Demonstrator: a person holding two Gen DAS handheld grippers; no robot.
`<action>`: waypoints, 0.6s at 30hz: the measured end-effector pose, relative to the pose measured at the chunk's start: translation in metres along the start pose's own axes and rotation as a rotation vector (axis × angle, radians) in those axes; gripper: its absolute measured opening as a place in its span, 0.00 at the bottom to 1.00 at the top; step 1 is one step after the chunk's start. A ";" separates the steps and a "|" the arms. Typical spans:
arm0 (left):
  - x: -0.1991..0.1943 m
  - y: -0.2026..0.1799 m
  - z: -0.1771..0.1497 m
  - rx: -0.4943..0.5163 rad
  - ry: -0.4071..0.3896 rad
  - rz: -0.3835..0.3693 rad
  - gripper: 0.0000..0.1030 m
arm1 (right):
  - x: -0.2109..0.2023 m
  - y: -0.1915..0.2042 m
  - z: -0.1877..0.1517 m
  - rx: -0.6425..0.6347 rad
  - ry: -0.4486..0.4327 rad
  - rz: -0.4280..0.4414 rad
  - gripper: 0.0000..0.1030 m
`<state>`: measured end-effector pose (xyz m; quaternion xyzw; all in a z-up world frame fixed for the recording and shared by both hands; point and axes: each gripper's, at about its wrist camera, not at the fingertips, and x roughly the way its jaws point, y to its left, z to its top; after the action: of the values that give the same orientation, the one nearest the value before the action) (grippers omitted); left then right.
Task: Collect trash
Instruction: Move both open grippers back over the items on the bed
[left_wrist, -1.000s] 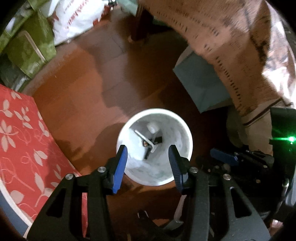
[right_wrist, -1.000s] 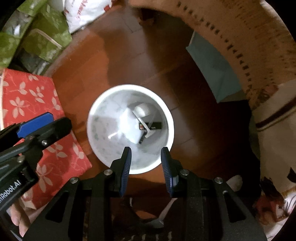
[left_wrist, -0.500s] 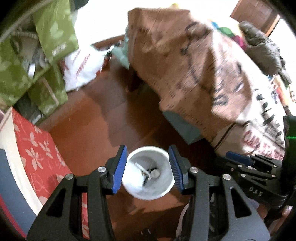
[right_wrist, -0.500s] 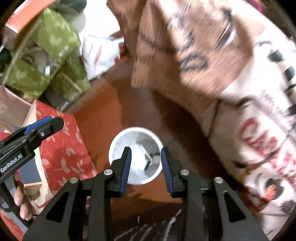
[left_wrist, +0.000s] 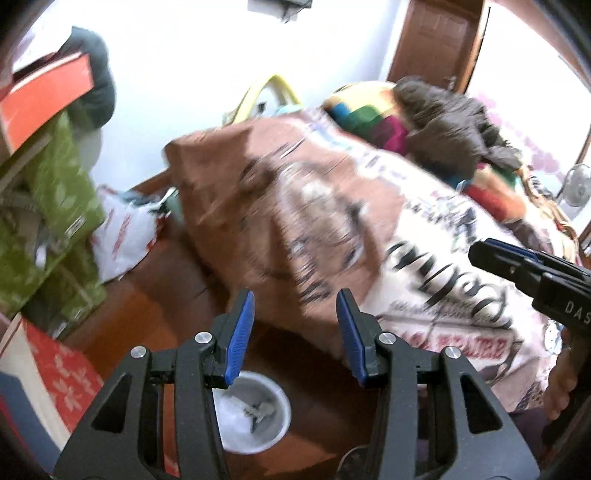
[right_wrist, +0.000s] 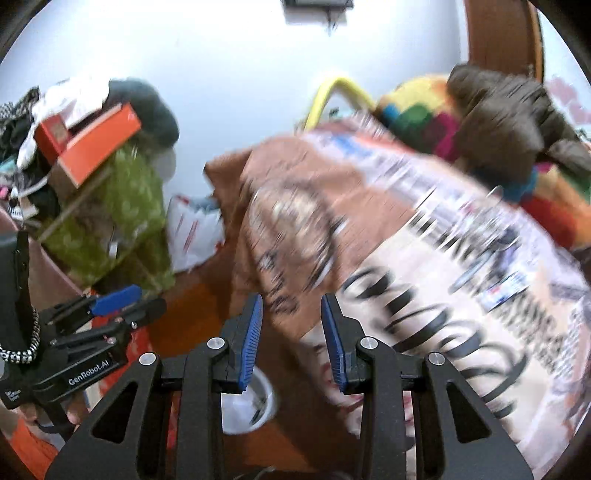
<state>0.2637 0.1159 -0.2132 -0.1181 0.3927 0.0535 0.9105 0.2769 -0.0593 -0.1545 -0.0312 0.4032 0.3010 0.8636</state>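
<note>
Nearest in the left wrist view, the left claw (left_wrist: 294, 334) has its blue pads apart with nothing between them. Just below and behind its left finger, a white bin (left_wrist: 253, 413) stands on the brown wooden floor (left_wrist: 162, 314), holding a few small scraps of trash (left_wrist: 260, 410). In the right wrist view the right claw (right_wrist: 291, 338) also has its pads apart and empty, with the same bin partly hidden behind its left finger. At the near left a red cloth with a white flower print (left_wrist: 64, 373) lies beside the floor. Beyond the bin, a bed under a brown and cream printed cover (left_wrist: 332, 229) fills the middle and right. Farther left stand green patterned bags (left_wrist: 55, 229) and a white plastic bag (left_wrist: 123, 232), with an orange box (right_wrist: 98, 142) on top of the pile. At the far end of the bed lie a multicoloured blanket (left_wrist: 365, 118) and a dark jacket (left_wrist: 450, 125), against a white wall (right_wrist: 240, 74).
</note>
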 end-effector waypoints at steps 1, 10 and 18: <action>0.000 -0.009 0.004 0.003 -0.014 -0.013 0.44 | -0.006 -0.007 0.002 0.002 -0.022 -0.005 0.29; 0.023 -0.078 0.032 0.062 -0.052 -0.088 0.44 | -0.030 -0.089 0.018 0.075 -0.130 -0.138 0.29; 0.060 -0.125 0.052 0.109 -0.040 -0.141 0.47 | -0.015 -0.174 0.001 0.210 -0.089 -0.256 0.29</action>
<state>0.3651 0.0086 -0.2009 -0.0947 0.3676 -0.0296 0.9247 0.3649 -0.2082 -0.1760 0.0215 0.3867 0.1458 0.9104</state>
